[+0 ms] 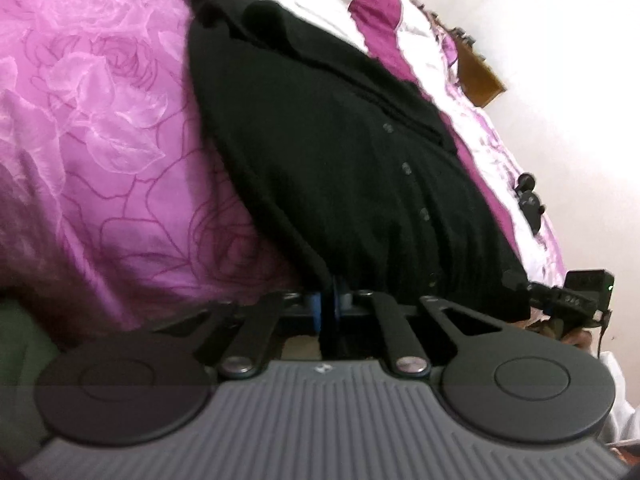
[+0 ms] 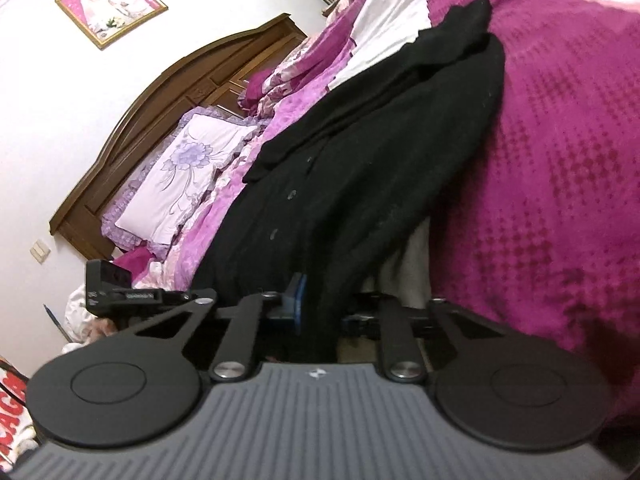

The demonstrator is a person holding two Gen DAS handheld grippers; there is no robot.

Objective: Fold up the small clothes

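Observation:
A black buttoned cardigan lies stretched over a purple bedspread, its button row running up the middle. In the left wrist view my left gripper is shut on the cardigan's near hem, the blue pads pinching the cloth. The right wrist view shows the same cardigan from its other side, and my right gripper is shut on the hem with fabric bunched between the fingers. The hem is lifted off the bed at both grips. Each gripper appears at the edge of the other's view: the right gripper and the left gripper.
A rose-patterned purple bedspread covers the bed, with a darker magenta blanket on the right. A flowered pillow leans against the wooden headboard. A framed photo hangs on the white wall.

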